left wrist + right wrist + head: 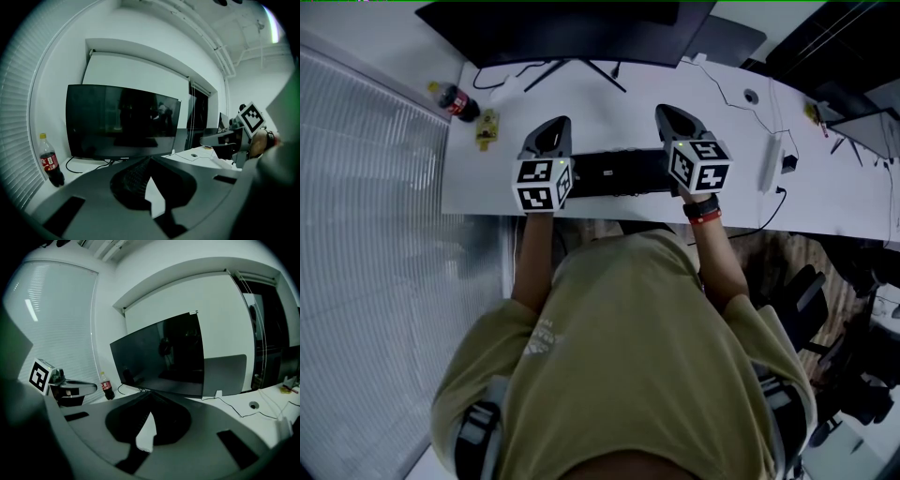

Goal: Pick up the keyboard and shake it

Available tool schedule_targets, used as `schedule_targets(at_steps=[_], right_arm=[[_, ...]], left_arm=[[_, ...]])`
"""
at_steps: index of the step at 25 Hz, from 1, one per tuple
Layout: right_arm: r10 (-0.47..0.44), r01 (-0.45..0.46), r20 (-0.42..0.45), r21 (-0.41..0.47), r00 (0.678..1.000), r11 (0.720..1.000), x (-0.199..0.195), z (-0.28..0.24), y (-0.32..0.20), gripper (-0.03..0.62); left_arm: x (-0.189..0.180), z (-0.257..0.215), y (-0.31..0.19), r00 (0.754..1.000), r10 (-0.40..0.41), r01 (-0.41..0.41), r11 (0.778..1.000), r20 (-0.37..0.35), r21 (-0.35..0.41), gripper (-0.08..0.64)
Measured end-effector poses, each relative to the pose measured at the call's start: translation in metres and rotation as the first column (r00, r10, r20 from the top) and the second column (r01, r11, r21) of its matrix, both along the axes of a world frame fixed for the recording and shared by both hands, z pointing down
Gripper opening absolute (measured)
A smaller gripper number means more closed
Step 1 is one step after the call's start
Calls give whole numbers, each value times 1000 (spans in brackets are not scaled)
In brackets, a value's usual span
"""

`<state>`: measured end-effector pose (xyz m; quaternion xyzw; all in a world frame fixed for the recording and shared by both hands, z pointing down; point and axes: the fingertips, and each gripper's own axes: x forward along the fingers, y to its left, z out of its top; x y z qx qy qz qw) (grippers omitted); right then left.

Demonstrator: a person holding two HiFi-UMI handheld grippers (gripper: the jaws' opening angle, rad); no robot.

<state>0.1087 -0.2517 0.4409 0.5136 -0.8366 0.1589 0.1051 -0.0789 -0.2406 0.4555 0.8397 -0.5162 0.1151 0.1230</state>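
Note:
A black keyboard (619, 173) lies along the front edge of the white desk (609, 108), between my two hands. My left gripper (558, 124) points away from me over the desk at the keyboard's left end. Its jaws are shut tip to tip (150, 159), and I see nothing between them. My right gripper (664, 112) stands the same way at the keyboard's right end, shut (151, 392) and empty as well. The keyboard does not show in either gripper view. Whether a gripper body touches the keyboard I cannot tell.
A dark monitor (581, 28) stands at the back of the desk, with cables under it. A cola bottle (455, 101) and a small yellow thing (487, 128) lie at the left end. A white device (772, 161) sits at the right. Blinds run along the left.

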Motion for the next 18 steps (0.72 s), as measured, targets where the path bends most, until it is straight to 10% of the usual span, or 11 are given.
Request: schedule_targets(at_steps=[18], right_arm=[[-2, 2, 0, -69, 1000, 998, 30, 23, -10, 23]], left_arm=[[-10, 28, -2, 1000, -13, 13, 998, 14, -63, 20]])
